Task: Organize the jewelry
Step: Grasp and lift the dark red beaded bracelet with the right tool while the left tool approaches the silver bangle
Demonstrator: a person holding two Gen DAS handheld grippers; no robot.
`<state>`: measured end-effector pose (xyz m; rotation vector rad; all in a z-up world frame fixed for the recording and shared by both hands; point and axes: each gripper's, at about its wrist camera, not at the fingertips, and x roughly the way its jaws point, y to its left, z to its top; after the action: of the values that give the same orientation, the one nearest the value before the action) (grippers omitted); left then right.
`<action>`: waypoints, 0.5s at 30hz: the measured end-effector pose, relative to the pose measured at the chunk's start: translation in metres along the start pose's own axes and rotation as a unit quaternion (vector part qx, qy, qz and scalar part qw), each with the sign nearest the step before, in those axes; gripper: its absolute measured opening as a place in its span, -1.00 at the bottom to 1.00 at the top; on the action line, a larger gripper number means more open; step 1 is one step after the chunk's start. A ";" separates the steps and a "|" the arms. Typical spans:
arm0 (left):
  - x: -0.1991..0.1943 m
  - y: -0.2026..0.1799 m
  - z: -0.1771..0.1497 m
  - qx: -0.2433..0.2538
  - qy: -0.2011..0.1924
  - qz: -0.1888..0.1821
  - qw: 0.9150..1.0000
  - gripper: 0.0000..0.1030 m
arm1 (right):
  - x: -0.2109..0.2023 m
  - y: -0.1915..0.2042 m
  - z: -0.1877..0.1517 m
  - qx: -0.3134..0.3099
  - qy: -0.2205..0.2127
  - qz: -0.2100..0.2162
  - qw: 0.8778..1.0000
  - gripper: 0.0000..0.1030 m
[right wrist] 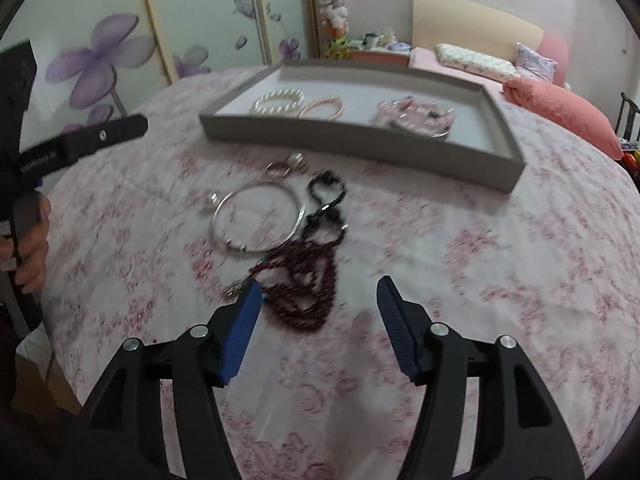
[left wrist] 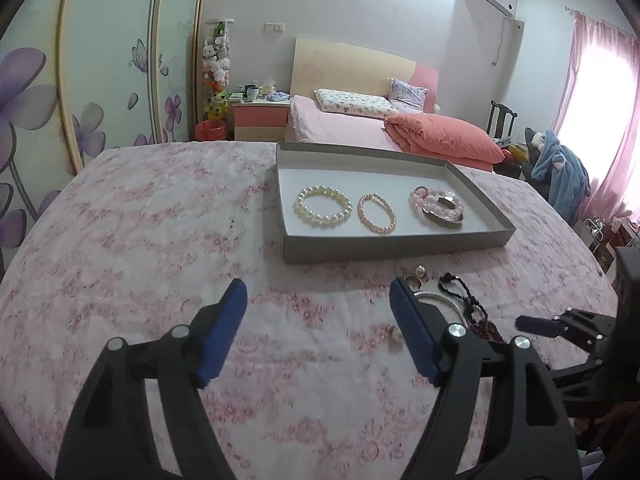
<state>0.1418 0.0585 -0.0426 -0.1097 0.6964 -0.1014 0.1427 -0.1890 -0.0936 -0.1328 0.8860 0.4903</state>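
A grey cardboard tray on the pink floral tablecloth holds a white pearl bracelet, a peach bead bracelet and a pile of pink bead bracelets. In front of the tray lie loose pieces: a silver bangle, a black bead string, a dark red bead necklace, earrings and a small pearl piece. My right gripper is open, its fingertips on either side of the near end of the red necklace, pads not touching it. My left gripper stands open over bare cloth, left of the bangle.
The round table's edge curves close on both sides. A person's hand holds the left gripper's handle at the far left of the right wrist view. Behind the table are a bed, a nightstand and a wardrobe with purple flowers.
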 end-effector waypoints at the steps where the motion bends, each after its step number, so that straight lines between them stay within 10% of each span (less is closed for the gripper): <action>1: -0.001 0.000 -0.001 0.000 0.001 0.000 1.000 0.41 | 0.003 0.003 0.000 -0.006 0.004 -0.001 1.000 0.25; 9: -0.002 -0.001 -0.007 -0.003 0.009 0.004 1.000 0.41 | 0.017 0.020 0.003 -0.035 0.007 -0.015 0.999 0.34; 15: 0.001 -0.007 -0.008 0.003 0.015 0.002 1.000 0.41 | 0.012 0.014 0.002 -0.031 -0.001 -0.013 0.999 -0.50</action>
<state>0.1374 0.0511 -0.0486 -0.1017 0.7264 -0.1021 0.1442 -0.1717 -0.0999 -0.2006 0.8664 0.4951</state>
